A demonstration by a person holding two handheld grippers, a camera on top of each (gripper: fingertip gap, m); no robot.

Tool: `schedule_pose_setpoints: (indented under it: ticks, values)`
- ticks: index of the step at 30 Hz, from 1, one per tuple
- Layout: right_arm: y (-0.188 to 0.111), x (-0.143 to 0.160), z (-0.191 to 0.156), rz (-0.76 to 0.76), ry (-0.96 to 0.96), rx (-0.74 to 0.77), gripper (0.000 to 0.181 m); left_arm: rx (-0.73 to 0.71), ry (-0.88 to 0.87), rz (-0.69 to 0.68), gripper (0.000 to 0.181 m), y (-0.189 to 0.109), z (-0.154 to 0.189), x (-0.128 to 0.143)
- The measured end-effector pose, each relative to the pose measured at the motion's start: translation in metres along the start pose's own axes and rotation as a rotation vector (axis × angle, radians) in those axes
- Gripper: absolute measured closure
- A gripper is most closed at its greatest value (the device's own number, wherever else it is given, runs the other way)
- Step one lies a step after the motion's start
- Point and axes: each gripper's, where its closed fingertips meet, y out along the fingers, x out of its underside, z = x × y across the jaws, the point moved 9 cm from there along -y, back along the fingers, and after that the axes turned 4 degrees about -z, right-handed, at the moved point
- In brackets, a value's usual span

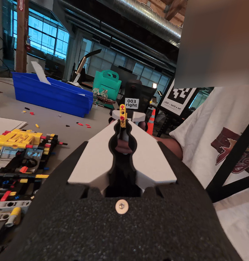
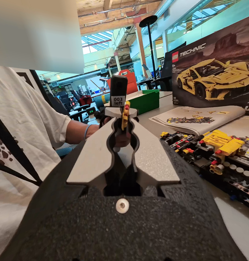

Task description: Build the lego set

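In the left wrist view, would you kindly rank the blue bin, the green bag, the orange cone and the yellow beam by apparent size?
1. blue bin
2. green bag
3. orange cone
4. yellow beam, though nearest the camera

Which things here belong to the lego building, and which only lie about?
For the job:
yellow beam, held by left gripper and right gripper
half-built car
instruction booklet

Lying about:
blue bin
green tray
orange cone
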Motion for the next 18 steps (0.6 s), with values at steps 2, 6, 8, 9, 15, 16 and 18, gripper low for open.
schedule_pose_setpoints:
  ticks: [2, 6, 8, 9, 15, 16, 18]
  values:
    - [0.0015, 0.0013, -0.0011, -0.018, -0.018, 0.012, 0.174, 0.011, -0.002, -0.010, 0.174, 0.0033, 0.0011, 0.0020]
    - [0.0008, 0.0026, 0.0002, -0.048, -0.009, 0.015, 0.175, 0.011, -0.007, -0.030, 0.174, 0.0028, -0.0002, 0.0040]
    - [0.0009, 0.0034, -0.0001, -0.057, -0.007, 0.005, 0.175, 0.023, -0.009, -0.044, 0.173, 0.0021, -0.0002, 0.0035]
    - [0.0014, 0.0040, 0.0002, -0.069, 0.001, -0.003, 0.175, 0.020, -0.002, -0.054, 0.172, 0.0020, -0.0001, 0.0032]
    - [0.0021, 0.0055, 0.0021, -0.101, 0.035, -0.027, 0.175, -0.005, 0.063, -0.101, 0.174, 0.0019, 0.0031, 0.0054]
    - [0.0022, 0.0058, 0.0020, -0.107, 0.036, -0.030, 0.175, -0.007, 0.065, -0.107, 0.174, 0.0016, 0.0033, 0.0057]
    - [0.0027, 0.0068, 0.0017, -0.122, 0.034, -0.034, 0.175, -0.008, 0.078, -0.124, 0.174, 0.0009, 0.0041, 0.0062]
